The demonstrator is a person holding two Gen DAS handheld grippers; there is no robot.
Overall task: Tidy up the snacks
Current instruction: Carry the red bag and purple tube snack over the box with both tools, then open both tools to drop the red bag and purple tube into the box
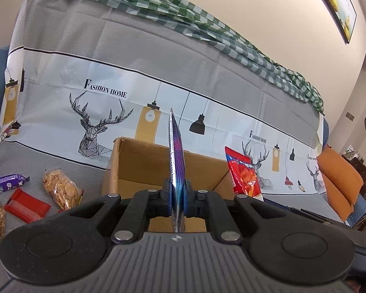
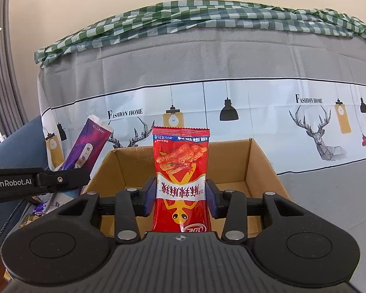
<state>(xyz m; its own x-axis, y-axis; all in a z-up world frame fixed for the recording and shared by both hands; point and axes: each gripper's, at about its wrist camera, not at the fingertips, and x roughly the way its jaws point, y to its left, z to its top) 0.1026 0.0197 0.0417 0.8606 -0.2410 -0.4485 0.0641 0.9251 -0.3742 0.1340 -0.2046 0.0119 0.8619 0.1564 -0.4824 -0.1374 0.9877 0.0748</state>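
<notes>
The left gripper [image 1: 177, 196] is clamped on a thin purple packet [image 1: 175, 161], seen edge-on in the left wrist view, above the open cardboard box [image 1: 136, 163]. Only the right wrist view shows that packet's printed face [image 2: 85, 149] and the left gripper's arm [image 2: 36, 182] beside the box [image 2: 263, 171]. The right gripper [image 2: 181, 197] is closed on a red snack bag [image 2: 181, 171], upright over the box.

Only the left wrist view shows loose snacks on the grey sofa cover [image 1: 68, 222]: a clear bag of biscuits [image 1: 61, 190], a flat red wrapper [image 1: 26, 205], a purple wrapper [image 1: 6, 182], and at the edge something woven, perhaps another snack. A deer-print cover [image 1: 105, 112] drapes the backrest, with green checked cloth [image 1: 183, 12] on top. An orange cushion [image 1: 339, 185] and framed picture [image 1: 336, 2] are off to the right.
</notes>
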